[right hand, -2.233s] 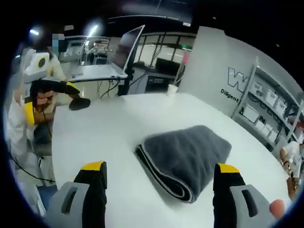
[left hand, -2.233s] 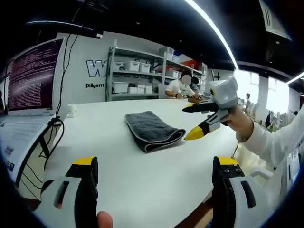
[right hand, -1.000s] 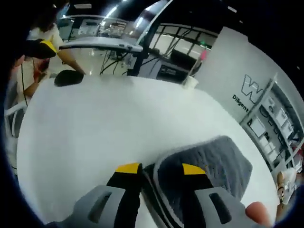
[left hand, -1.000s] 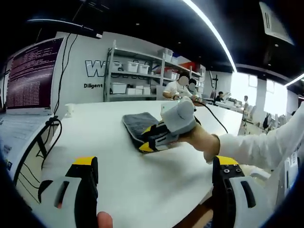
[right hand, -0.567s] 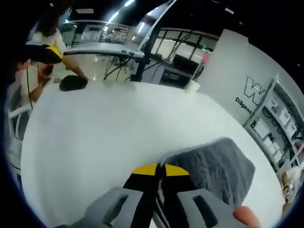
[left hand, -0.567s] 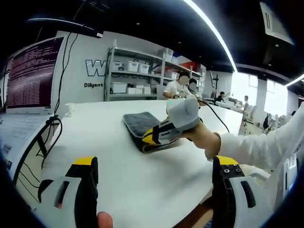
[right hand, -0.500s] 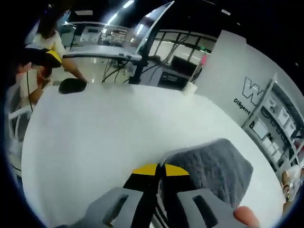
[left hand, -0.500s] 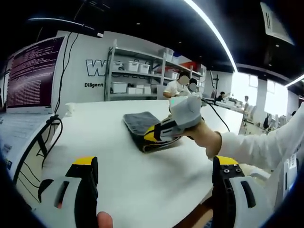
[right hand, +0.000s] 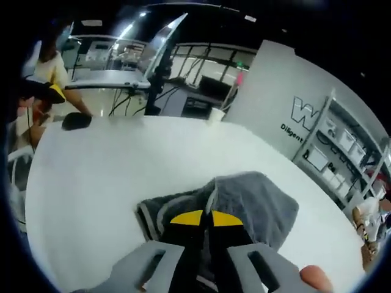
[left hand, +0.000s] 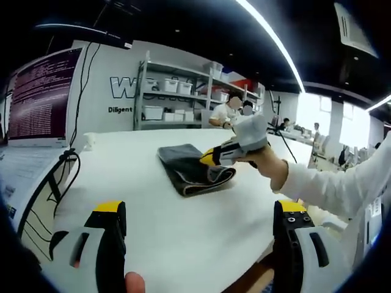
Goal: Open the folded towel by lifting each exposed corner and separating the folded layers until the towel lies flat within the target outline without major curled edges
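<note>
A dark grey towel (left hand: 186,166) with a pale hem lies folded on the white round table (left hand: 153,232). My right gripper (right hand: 204,218) is shut on the towel's (right hand: 259,198) near edge. It holds the top layer a little above the lower layers, so the fold gapes. In the left gripper view, that right gripper (left hand: 215,157) sits over the towel's right side, held by a hand in a white sleeve. My left gripper (left hand: 200,210) stays open low at the table's near edge, well short of the towel, with nothing between its jaws.
A screen with text (left hand: 40,97) and black cables (left hand: 66,165) stand at the table's left side, and a small white cup (left hand: 91,141) sits further back. Shelves with bins (left hand: 177,91) and seated people are behind. Bare table lies left of the towel (right hand: 91,177).
My right gripper came down to the towel's near edge, shut on it, and has now raised the top layer up and back. The left gripper has stayed still and open.
</note>
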Tool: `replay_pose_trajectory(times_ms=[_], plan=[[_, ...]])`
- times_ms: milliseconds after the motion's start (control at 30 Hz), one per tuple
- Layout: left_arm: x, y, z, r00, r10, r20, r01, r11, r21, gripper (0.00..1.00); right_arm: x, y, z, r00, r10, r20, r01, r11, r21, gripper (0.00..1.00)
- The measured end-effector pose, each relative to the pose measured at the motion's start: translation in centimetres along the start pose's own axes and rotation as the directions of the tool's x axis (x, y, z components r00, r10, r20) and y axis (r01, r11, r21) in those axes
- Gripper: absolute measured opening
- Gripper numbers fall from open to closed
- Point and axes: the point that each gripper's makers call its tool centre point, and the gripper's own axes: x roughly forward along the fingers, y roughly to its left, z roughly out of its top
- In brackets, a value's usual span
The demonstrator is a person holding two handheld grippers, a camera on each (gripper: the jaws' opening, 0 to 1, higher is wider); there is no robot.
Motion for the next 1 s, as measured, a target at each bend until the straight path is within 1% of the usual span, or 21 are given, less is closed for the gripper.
replay_pose_trajectory(times_ms=[33, 67, 133, 233, 333, 400, 567, 600, 900, 1000], plan=[[0.0, 0.0, 0.0, 1.000, 0.000, 0.000, 0.000, 1.000, 0.000, 0.99, 0.0, -0.1, 0.0, 1.000, -0.002, 0.000, 0.002, 1.000, 0.001, 0.00], [0.0, -0.1, 0.0, 1.000, -0.002, 0.001, 0.002, 1.000, 0.000, 0.99, -0.2, -1.0, -0.3, 1.000, -0.018, -0.003, 0.018, 1.000, 0.010, 0.00], [0.0, -0.1, 0.1, 1.000, -0.004, 0.000, 0.004, 1.000, 0.001, 0.99, -0.4, -1.3, -0.4, 1.000, -0.023, -0.003, 0.023, 1.000, 0.012, 0.00], [0.0, -0.1, 0.1, 1.000, -0.001, 0.001, 0.001, 1.000, 0.003, 0.99, -0.7, -2.8, -1.1, 0.999, -0.051, -0.014, 0.051, 0.998, 0.021, 0.00], [0.0, -0.2, 0.1, 1.000, -0.002, 0.002, 0.002, 1.000, 0.003, 0.99, -1.0, -3.6, -1.4, 0.998, -0.065, -0.016, 0.065, 0.997, 0.032, 0.00], [0.0, -0.2, 0.1, 1.000, -0.004, 0.000, 0.004, 1.000, 0.006, 0.99, -1.4, -4.7, -2.1, 0.996, -0.087, -0.027, 0.088, 0.995, 0.037, 0.00], [0.0, -0.2, 0.2, 1.000, -0.002, 0.003, 0.002, 1.000, 0.006, 0.99, -2.1, -6.0, -2.9, 0.992, -0.118, -0.033, 0.120, 0.991, 0.058, 0.00], [0.0, -0.2, 0.1, 1.000, -0.003, 0.002, 0.003, 1.000, 0.005, 0.99, -2.4, -6.7, -3.2, 0.991, -0.132, -0.033, 0.134, 0.989, 0.067, 0.00], [0.0, 0.1, 0.1, 1.000, 0.005, -0.002, -0.005, 1.000, 0.006, 0.99, -4.0, -9.2, -4.8, 0.980, -0.191, -0.056, 0.195, 0.977, 0.087, 0.00], [0.0, 0.1, 0.1, 1.000, 0.005, -0.001, -0.004, 1.000, 0.004, 0.99, -4.7, -9.8, -5.3, 0.977, -0.206, -0.055, 0.211, 0.972, 0.104, 0.00]])
